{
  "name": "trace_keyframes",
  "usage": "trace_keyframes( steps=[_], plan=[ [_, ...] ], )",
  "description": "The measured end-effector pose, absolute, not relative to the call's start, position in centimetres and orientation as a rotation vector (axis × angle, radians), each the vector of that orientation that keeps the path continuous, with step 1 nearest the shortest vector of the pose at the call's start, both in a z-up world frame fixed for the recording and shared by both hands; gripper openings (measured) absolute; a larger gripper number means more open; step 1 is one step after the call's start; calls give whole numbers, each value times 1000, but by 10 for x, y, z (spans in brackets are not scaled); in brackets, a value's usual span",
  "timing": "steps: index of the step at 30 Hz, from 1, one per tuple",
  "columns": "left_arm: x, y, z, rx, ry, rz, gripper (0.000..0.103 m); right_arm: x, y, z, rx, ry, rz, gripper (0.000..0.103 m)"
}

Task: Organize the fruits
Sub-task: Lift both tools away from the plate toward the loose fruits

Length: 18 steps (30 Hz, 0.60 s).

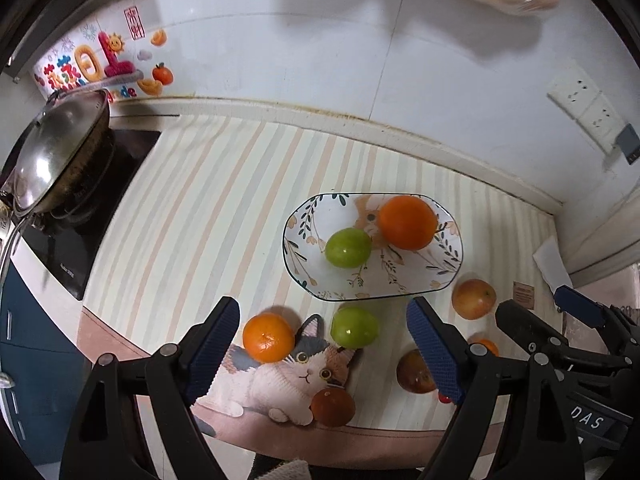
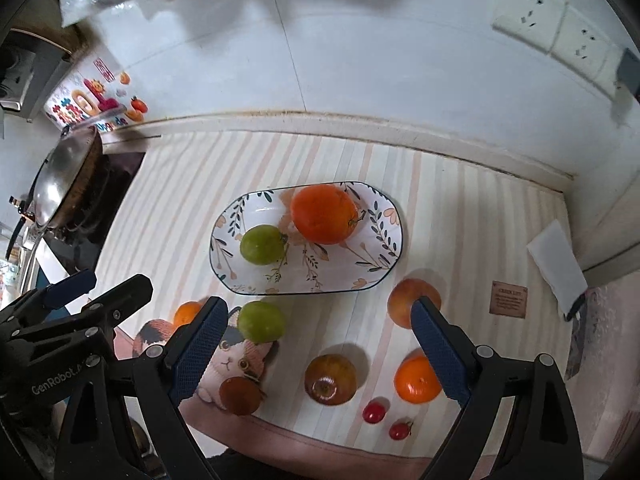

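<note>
Both the left gripper (image 1: 324, 344) and right gripper (image 2: 316, 344) hang spread and empty, lower frame, above loose fruit; the plate (image 2: 376, 276) at centre holds an orange (image 2: 324, 214) and green fruit (image 2: 262, 245), striped mat (image 2: 460, 208) bare around.

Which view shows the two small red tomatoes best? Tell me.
The right wrist view: both small red tomatoes lie in the open near the mat's front edge. The left wrist view shows only a red sliver behind a finger of the left gripper.
</note>
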<state>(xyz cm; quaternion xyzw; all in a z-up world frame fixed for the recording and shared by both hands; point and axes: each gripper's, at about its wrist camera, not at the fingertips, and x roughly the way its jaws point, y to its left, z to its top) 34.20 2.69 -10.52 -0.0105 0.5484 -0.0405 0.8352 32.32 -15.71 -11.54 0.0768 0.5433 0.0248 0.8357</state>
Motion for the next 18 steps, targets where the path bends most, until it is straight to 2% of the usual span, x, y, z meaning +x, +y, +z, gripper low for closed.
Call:
trace_keyframes(
  steps=[10,14,18],
  plan=[
    [312,35,-99,-24,1139,-89,85,288,-158,-96,223,1114,67,95],
    [307,37,-121,-10,1193,-59,85,283,-168,-115,257,1162,81,95],
    [302,39,-160,10,1281,-17,85,285,-173,-164,276,1265,95,95]
  ],
)
